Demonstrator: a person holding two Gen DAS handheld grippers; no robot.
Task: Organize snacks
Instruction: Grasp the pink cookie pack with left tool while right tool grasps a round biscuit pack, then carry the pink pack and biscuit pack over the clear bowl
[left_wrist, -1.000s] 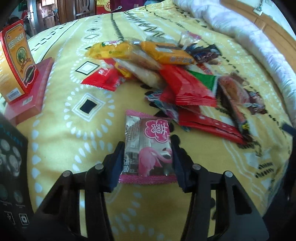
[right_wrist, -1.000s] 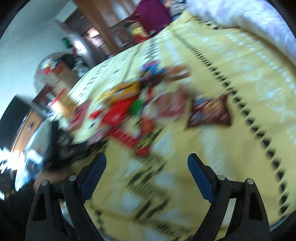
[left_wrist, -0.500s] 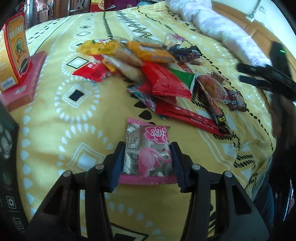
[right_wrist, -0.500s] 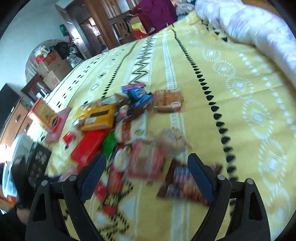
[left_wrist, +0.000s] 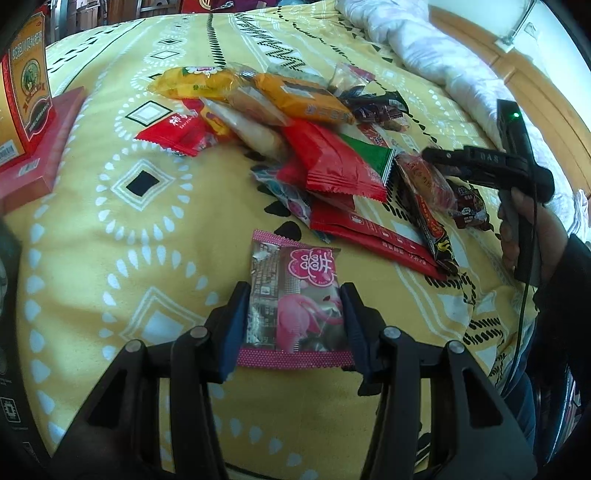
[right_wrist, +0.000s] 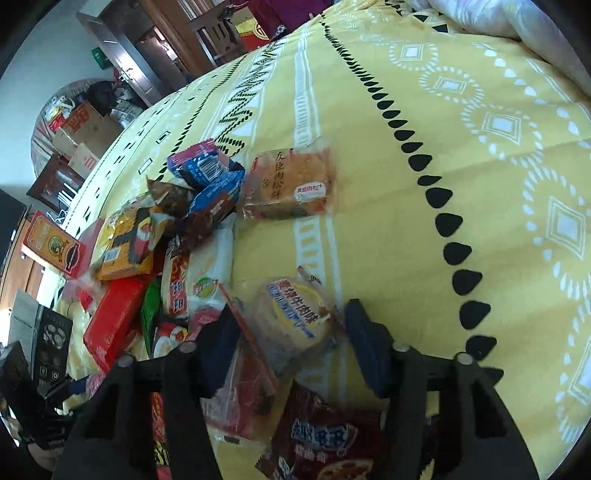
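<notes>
My left gripper (left_wrist: 293, 325) is shut on a pink flamingo snack packet (left_wrist: 295, 295), held just above the yellow bedspread (left_wrist: 110, 240). Beyond it lies a pile of snack packets (left_wrist: 325, 158). My right gripper (right_wrist: 291, 332) hangs low over the pile's near edge, its jaws closing. Between them is a clear-wrapped bun packet (right_wrist: 291, 314) with a blue label. The right pad is at the wrapper's edge and a small gap shows at the left pad. In the left wrist view the right gripper (left_wrist: 436, 157) reaches in from the right, held by a person's hand (left_wrist: 517, 221).
A meat-floss bread packet (right_wrist: 291, 184) lies apart behind the bun and a dark red packet (right_wrist: 325, 435) lies under my right gripper. An upright orange box (left_wrist: 26, 92) stands on a flat red box (left_wrist: 37, 155) at the left. A white quilt (left_wrist: 443, 62) lines the far right.
My right gripper swept across the bed and down to the pile, and its jaws narrowed around the bun packet. The left gripper kept hold of the flamingo packet and barely moved.
</notes>
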